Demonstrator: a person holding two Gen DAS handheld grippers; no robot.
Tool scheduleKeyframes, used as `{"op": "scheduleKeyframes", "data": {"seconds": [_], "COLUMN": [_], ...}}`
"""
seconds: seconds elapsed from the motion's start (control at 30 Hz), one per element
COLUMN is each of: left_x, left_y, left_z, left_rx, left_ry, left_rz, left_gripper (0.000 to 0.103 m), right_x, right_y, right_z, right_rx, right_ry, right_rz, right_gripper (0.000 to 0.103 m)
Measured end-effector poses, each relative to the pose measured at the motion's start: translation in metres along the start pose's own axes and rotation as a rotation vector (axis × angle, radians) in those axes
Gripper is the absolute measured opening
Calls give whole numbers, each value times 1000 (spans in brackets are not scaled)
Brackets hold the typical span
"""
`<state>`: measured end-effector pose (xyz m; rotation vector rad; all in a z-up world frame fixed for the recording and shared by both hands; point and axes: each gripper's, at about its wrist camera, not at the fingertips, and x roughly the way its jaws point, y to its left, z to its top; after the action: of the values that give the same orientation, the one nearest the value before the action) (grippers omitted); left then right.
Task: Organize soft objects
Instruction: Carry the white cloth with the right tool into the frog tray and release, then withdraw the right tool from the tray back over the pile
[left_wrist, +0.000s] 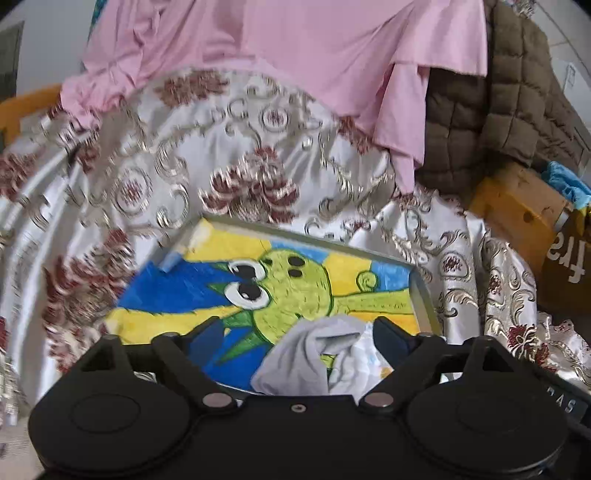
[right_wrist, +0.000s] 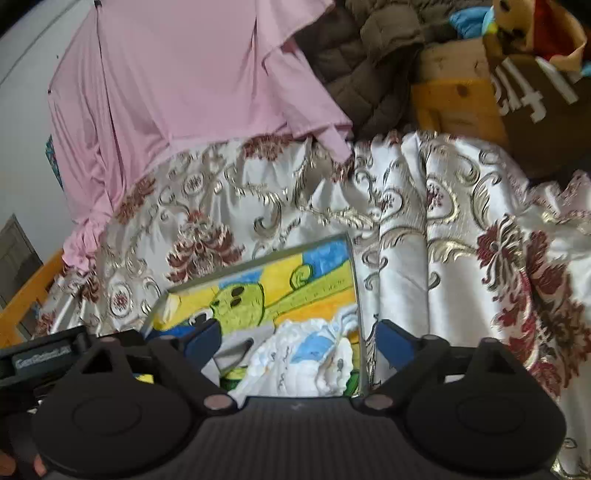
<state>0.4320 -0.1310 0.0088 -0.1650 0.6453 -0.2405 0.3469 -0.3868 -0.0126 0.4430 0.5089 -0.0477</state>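
Soft cloths are lying on the framed cartoon painting (left_wrist: 280, 295), which is resting on a white floral brocade cloth (left_wrist: 122, 177) spread over the surface below. In your left wrist view, a grey garment (left_wrist: 295, 358) is sitting crumpled on the painting's near edge, between the fingers of your left tongs (left_wrist: 299, 339), and a white printed cloth (left_wrist: 365, 354) is lying just beside it, touching it on the right. Your left tongs are standing wide apart; the blue pads are not pressing on the grey garment. In your right wrist view, the same white printed cloth (right_wrist: 314, 354), with pale blue patches, is bunching up at the painting's near right corner, against the frame's rim. Your right tongs (right_wrist: 299, 343) are also gaping wide, with the cloth lying between the fingers but free of both pads. A corner of the grey garment (right_wrist: 232, 350) is showing just left of the white cloth. Beyond the painting, a pink garment (left_wrist: 295, 48) is draping down over the brocade, and a brown quilted jacket (left_wrist: 509, 92) is hanging just beside it on the right. A cardboard box (right_wrist: 458, 99) is sitting below the jacket, near a brown bag with white lettering (right_wrist: 546, 107). Your fingertips (right_wrist: 38, 461) are showing at the bottom left edge of the right wrist view
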Motion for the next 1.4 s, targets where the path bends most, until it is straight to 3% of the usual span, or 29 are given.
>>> {"op": "scheduleKeyframes", "data": {"seconds": [0.2, 0.7, 1.07, 1.27, 1.4], "left_x": [-49, -168, -229, -255, -272], "left_y": [3, 34, 72, 78, 83], "left_z": [-6, -52, -100, -127, -140], "left_rx": [40, 35, 3, 8, -30], "left_ry": [-107, -293, -286, -244, -234], "left_rz": [-1, 4, -19, 79, 104], "left_gripper": [100, 102, 102, 102, 102], "right_x": [-36, -139, -198, -226, -240], "right_y": [11, 58, 86, 99, 103], "right_z": [-2, -54, -111, -133, -143], "right_rx": [-50, -255, -297, -324, -345], "right_ry": [-100, -353, -320, -327, -351], "right_rz": [16, 18, 9, -23, -45], "right_gripper": [103, 103, 103, 103, 103]}}
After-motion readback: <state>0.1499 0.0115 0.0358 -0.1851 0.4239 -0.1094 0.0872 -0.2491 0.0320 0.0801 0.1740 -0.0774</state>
